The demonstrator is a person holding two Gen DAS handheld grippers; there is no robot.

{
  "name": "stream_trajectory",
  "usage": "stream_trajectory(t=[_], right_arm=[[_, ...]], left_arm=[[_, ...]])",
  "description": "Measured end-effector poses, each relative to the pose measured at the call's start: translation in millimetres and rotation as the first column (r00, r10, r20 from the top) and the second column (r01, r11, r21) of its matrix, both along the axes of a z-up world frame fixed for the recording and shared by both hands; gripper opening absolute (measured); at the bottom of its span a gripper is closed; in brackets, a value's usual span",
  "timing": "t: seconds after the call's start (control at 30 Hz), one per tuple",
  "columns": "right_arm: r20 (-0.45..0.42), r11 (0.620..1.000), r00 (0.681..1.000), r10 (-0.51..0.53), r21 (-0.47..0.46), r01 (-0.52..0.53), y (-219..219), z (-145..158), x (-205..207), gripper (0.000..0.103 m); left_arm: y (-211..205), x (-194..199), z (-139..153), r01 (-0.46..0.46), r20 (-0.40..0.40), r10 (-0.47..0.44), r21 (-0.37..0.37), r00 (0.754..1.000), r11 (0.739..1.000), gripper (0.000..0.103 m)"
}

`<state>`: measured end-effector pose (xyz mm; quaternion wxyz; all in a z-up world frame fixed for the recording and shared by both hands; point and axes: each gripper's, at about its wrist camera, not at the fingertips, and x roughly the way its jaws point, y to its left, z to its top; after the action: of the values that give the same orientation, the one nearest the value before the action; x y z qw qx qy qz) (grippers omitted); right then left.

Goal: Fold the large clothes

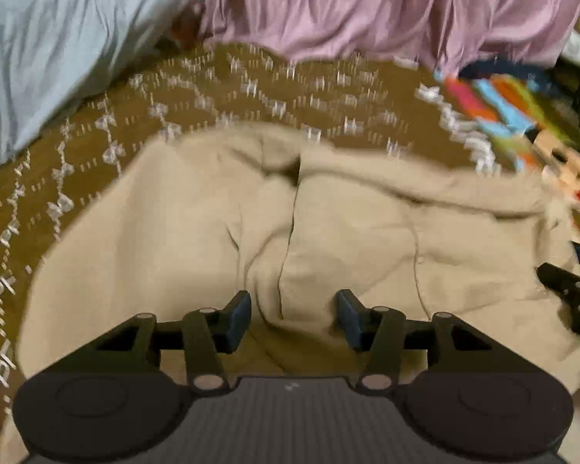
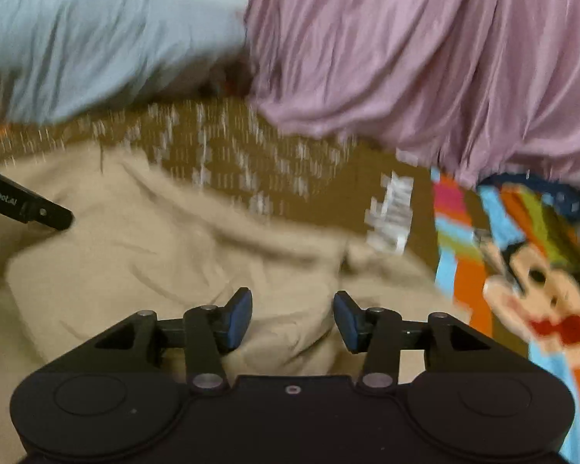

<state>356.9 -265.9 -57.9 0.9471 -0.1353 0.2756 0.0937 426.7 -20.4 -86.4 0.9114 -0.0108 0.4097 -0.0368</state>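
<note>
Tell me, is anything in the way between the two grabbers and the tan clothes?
Nothing visible. The left gripper and right gripper both hang open right over the tan garment, with only its wrinkled cloth between their fingers.

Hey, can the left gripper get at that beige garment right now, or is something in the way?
Probably yes. The left gripper hangs open right over the beige garment, with nothing lying on the cloth between its fingers. The right gripper is off to the side, apart from it.
</note>
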Motion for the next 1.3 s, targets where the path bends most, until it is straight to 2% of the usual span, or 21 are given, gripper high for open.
stream_trajectory(t=[0.1, 0.17, 0.2, 0.27, 0.37, 0.43, 0.5, 0.6, 0.7, 0.83, 0.93, 1.1, 1.3], right_arm=[[-0.068, 0.995, 0.997, -0.029, 0.094, 0.035, -16, -24, 8, 0.050], [-0.091, 0.977, 0.995, -0.042, 0.203, 0.060, -30, -24, 12, 0.050], [-0.100, 0.968, 0.994, -0.049, 0.241, 0.072, -34, -21, 11, 0.050], [-0.101, 0.953, 0.993, -0.063, 0.290, 0.090, -40, -8, 4, 0.052], [-0.077, 0.951, 0.996, -0.055, 0.299, 0.075, -44, 19, -20, 0.062], [-0.060, 0.951, 0.997, -0.051, 0.303, 0.067, -47, 38, -44, 0.065], [-0.038, 0.953, 0.999, -0.038, 0.300, 0.048, -49, 57, -72, 0.077], [0.022, 0.963, 1.000, 0.004, 0.268, -0.010, -49, 81, -127, 0.087], [0.065, 0.973, 0.997, 0.048, 0.221, -0.061, -45, 97, -184, 0.094], [0.092, 0.977, 0.993, 0.075, 0.190, -0.092, -43, 105, -253, 0.099], [0.093, 0.985, 0.994, 0.055, 0.155, -0.069, -40, 105, -297, 0.102], [0.037, 0.996, 0.998, 0.060, 0.060, -0.062, -29, 87, -346, 0.102], [-0.087, 0.987, 0.992, 0.088, -0.123, -0.099, -2, 36, -351, 0.102]], left_arm=[[-4, -3, -3, 0.019, 0.029, -0.020, 0.028, 0.999, 0.999, 0.055], [-1, -4, 2, 0.024, 0.013, -0.024, 0.015, 1.000, 1.000, 0.056], [2, -6, 7, 0.013, 0.004, -0.013, 0.004, 1.000, 1.000, 0.061], [13, -17, 20, -0.019, 0.012, 0.019, -0.032, 1.000, 0.999, 0.069], [31, -44, 43, -0.038, 0.055, 0.042, -0.078, 0.998, 0.996, 0.086], [41, -69, 59, -0.035, 0.095, 0.042, -0.083, 0.995, 0.996, 0.089], [45, -98, 73, -0.016, 0.124, 0.025, -0.070, 0.992, 0.997, 0.095], [48, -145, 91, 0.013, 0.163, -0.005, -0.052, 0.987, 0.999, 0.102], [50, -193, 104, 0.035, 0.183, -0.025, -0.048, 0.983, 0.998, 0.102], [51, -251, 113, 0.042, 0.182, -0.034, -0.042, 0.983, 0.998, 0.102], [53, -289, 111, 0.042, 0.189, -0.040, -0.006, 0.981, 0.999, 0.102], [48, -334, 92, 0.052, 0.212, -0.069, 0.082, 0.975, 0.995, 0.102], [40, -350, 59, 0.105, 0.172, -0.121, 0.097, 0.978, 0.990, 0.102]])
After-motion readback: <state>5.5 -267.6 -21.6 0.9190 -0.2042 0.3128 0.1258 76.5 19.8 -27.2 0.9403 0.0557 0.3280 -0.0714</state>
